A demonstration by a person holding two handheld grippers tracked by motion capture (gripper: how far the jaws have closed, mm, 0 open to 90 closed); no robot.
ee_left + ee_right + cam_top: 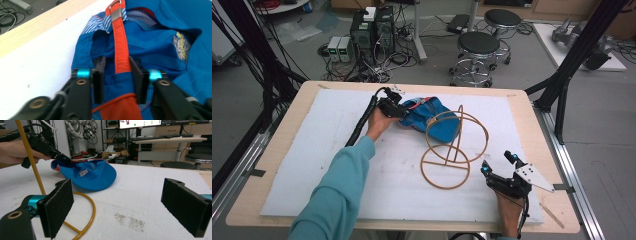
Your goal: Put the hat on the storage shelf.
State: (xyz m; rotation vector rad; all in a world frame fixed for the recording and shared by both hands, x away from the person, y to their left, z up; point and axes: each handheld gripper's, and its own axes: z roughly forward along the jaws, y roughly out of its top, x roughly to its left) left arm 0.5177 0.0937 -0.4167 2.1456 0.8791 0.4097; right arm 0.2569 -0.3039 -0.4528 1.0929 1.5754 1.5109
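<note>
The left hand-held gripper [398, 107] sits at the back of the blue cap [432, 117], its jaws set apart on either side of the orange strap [121, 45], not pinching it. The cap lies on the white surface [312, 165] near the far edge, touching the wire stand [452, 150]. The right hand-held gripper [498, 163] rests near the front right edge, jaws wide apart, with bare surface around it.
</note>
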